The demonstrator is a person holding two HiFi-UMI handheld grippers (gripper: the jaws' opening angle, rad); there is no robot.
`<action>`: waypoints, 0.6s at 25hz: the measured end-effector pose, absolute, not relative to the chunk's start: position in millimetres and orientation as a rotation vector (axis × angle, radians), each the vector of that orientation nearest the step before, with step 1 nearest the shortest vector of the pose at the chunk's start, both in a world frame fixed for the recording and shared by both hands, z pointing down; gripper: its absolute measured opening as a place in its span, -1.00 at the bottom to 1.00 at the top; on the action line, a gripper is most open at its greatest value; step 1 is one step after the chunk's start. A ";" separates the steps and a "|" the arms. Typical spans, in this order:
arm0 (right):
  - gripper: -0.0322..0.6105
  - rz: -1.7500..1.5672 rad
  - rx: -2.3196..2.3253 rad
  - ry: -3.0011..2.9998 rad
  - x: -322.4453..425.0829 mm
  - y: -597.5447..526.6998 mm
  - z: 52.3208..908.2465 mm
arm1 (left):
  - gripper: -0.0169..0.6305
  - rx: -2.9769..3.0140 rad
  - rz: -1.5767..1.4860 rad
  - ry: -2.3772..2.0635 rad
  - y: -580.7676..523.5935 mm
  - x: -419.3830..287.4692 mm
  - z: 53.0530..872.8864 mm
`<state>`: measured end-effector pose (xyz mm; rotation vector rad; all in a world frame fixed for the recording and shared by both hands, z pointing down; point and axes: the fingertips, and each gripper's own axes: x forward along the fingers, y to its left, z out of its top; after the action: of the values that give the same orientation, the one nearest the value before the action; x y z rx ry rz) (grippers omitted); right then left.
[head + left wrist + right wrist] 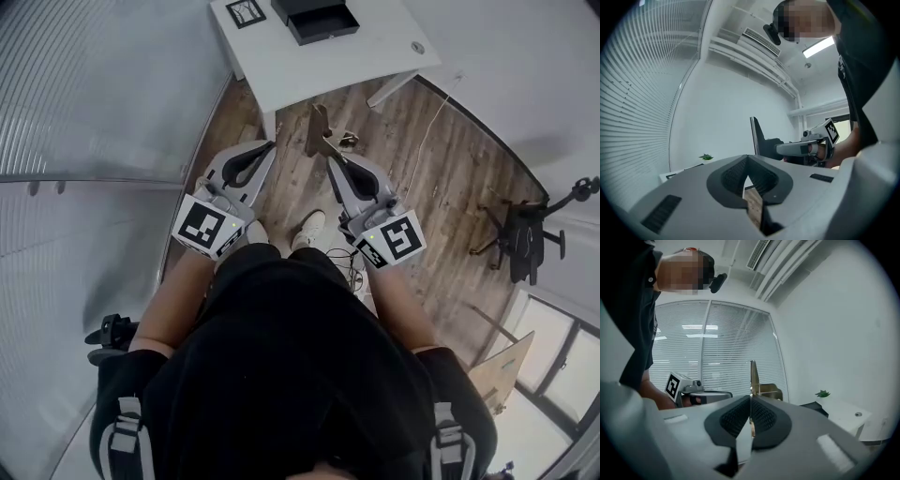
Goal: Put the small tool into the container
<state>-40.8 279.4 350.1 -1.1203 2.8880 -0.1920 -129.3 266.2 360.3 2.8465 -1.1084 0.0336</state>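
My right gripper [330, 159] is shut on the small tool [317, 131], a square with a thin metal blade and a brown stock. The blade [753, 376] stands upright between the jaws in the right gripper view, and from the left gripper view the tool [757, 137] shows as a dark flat shape. My left gripper [268, 145] is shut with nothing in it; only wooden floor shows past its closed jaws. The container, a black open box [319, 19], sits on the white table [319, 66] ahead of both grippers. Both grippers hover over the floor, short of the table.
A square marker tile [246, 11] lies on the table left of the box. A small green plant [822, 393] stands at the table's far side. Window blinds [84, 122] run along the left. An office chair [525, 234] stands to the right, and a cable [427, 131] trails across the floor.
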 end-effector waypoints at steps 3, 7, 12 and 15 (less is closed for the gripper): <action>-0.87 -0.191 -1.100 2.890 -31.9 275.7 350.2 | -0.93 2.841 0.032 -1.123 262.0 -120.4 360.2; -0.87 -0.171 -1.101 2.895 -15.4 269.0 347.4 | -0.93 2.839 0.029 -1.143 255.6 -102.8 356.4; -0.87 -0.161 -1.106 2.885 6.4 261.7 347.2 | -0.93 2.847 0.028 -1.157 247.9 -80.7 355.8; -0.87 -0.156 -1.108 2.879 23.5 256.6 346.4 | -0.93 2.849 0.034 -1.161 242.5 -65.1 355.1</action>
<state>23.5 256.6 346.4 -1.1075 2.8792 -0.1560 -65.1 242.5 355.1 2.8495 -1.1612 0.0338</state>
